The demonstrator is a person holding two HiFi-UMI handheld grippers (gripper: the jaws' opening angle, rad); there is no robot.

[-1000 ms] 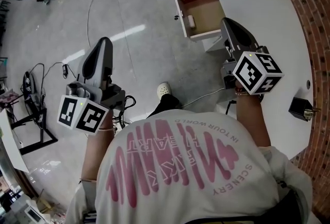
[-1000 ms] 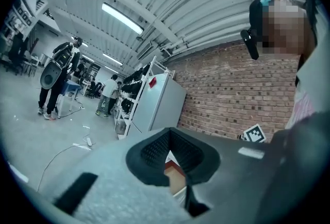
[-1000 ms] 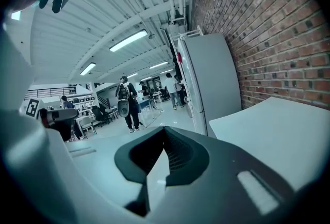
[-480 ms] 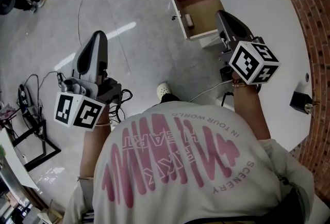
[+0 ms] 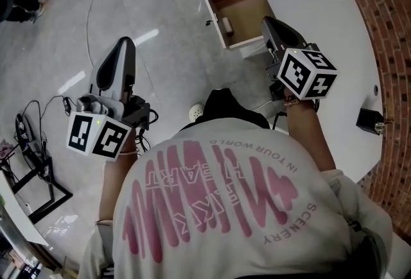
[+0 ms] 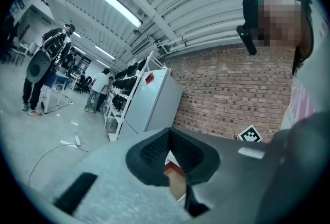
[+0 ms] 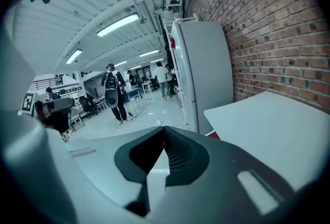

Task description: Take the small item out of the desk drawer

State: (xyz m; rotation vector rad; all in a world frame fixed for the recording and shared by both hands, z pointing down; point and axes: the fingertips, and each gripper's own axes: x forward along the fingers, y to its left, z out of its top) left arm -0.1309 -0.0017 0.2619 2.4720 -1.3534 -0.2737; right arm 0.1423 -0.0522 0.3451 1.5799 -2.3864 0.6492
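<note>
**Item.** The item (image 5: 226, 26) lies in the open drawer (image 5: 247, 4), on the brown floor close to the white front panel. It is small, pale and short, roughly roll-shaped, and lies on its side. It is too small in the head view to tell any finer detail. Nothing touches it.

**Drawer.** It is pulled out from under the white desk (image 5: 321, 8) toward the grey floor (image 5: 160, 8). It is brown inside and white outside. The item is the only thing seen in it.

**Left gripper** (image 5: 124, 43). It is held over the floor, well apart from the drawer and the desk. In its own view the jaws are together, tips meeting, with nothing between them.

**Right gripper** (image 5: 267, 22). It is held above the desk's edge, its tip just beside the drawer's near side, apart from the item. In its own view the jaws are closed tip to tip and empty.

**Surroundings.** A brick wall (image 5: 385, 8) runs along the far side of the desk. A small black box (image 5: 368, 120) sits near the desk's right edge. The person wears a white shirt (image 5: 218, 207) with pink print.
</note>
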